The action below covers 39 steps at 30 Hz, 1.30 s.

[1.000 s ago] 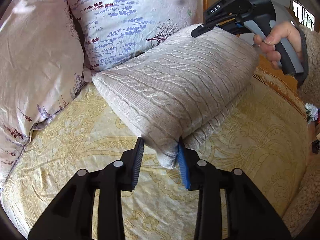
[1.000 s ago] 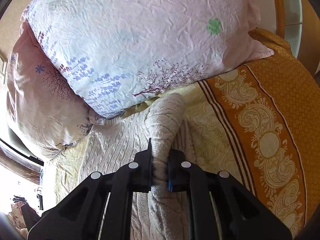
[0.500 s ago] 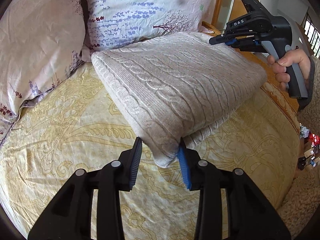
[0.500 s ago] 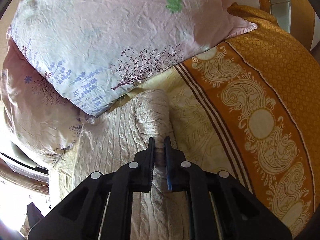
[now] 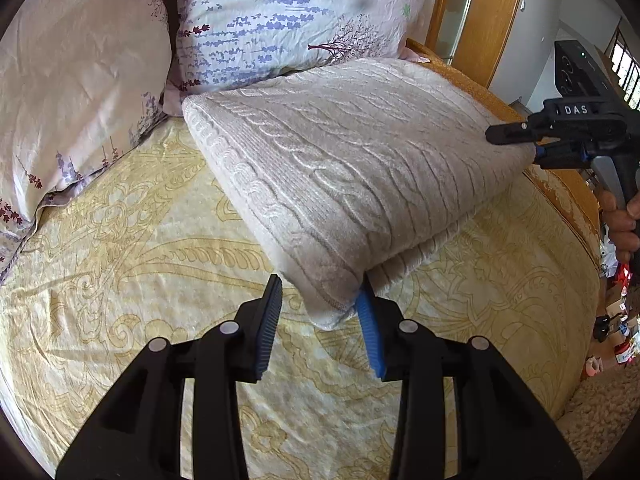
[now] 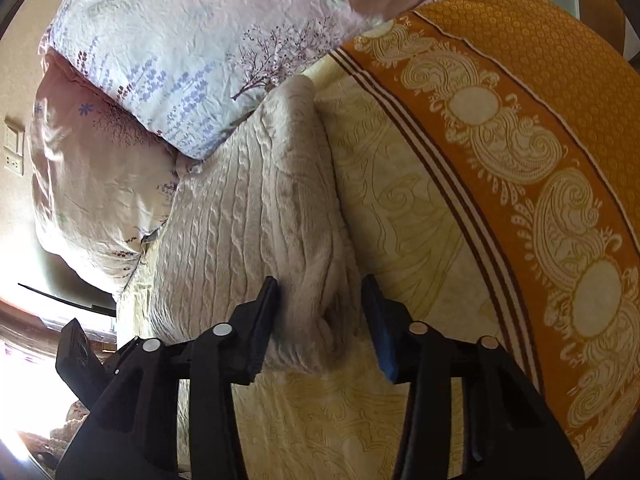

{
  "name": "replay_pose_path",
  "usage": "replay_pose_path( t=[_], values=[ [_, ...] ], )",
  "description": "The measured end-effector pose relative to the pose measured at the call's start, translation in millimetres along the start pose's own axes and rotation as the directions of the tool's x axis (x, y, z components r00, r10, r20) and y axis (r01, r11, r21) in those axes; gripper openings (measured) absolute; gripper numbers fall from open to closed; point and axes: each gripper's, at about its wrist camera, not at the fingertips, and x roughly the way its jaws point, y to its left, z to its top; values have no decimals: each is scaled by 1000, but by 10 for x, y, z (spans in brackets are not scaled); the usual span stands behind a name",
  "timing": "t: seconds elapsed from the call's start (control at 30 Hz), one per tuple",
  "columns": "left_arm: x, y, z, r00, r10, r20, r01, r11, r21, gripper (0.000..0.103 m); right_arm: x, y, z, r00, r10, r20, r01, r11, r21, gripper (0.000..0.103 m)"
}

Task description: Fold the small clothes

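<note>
A beige cable-knit sweater (image 5: 360,168) lies folded on the yellow bedspread (image 5: 140,260), its far edge against the pillows. In the left wrist view my left gripper (image 5: 320,286) stands open around the sweater's near corner. Its right pad touches the knit and bedspread shows beside the left pad. At the sweater's right edge is my right gripper (image 5: 520,146), held by a person's hand (image 5: 620,220). In the right wrist view the right gripper (image 6: 320,282) has its jaws opening, with a bunched corner of the sweater (image 6: 256,216) lying loose between them.
Two floral pillows (image 5: 280,12) (image 5: 72,80) lean at the head of the bed. An orange patterned border (image 6: 520,80) runs along the bedspread's right side. A wooden door frame (image 5: 492,12) stands behind, and shaggy carpet (image 5: 600,420) lies past the bed's edge.
The right gripper was shut on the sweater's edge and now has its jaws apart. It moved right and down, laying the fold flatter on the bed. The left gripper stayed put.
</note>
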Motion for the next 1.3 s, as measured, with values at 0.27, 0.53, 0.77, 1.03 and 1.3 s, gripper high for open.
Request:
replay_pose_path(
  t=[0.27,0.53,0.77,1.03,1.3],
  values=[
    [13,-5,51,1000,-25,1,25,1000,12,22,-184,200,75,991,-27,131,35,998,-58,14],
    [-115,-120,161,997,-50,55,48,998,33,19,-444,386,296,964,-83,251,121,983,-137,10],
    [75,-81,17,997,-67,-34,68,998,13,19,-44,-69,4,984,-137,113,139,990,-9,11],
    [-95,450,-120,980,-196,-24,188,963,-193,60,-256,-213,147,988,-31,152,19,997,80,66],
    [-11,1106,378,940,-331,82,323,790,-521,85,-106,-314,675,991,114,70,-125,977,175,85]
  ],
)
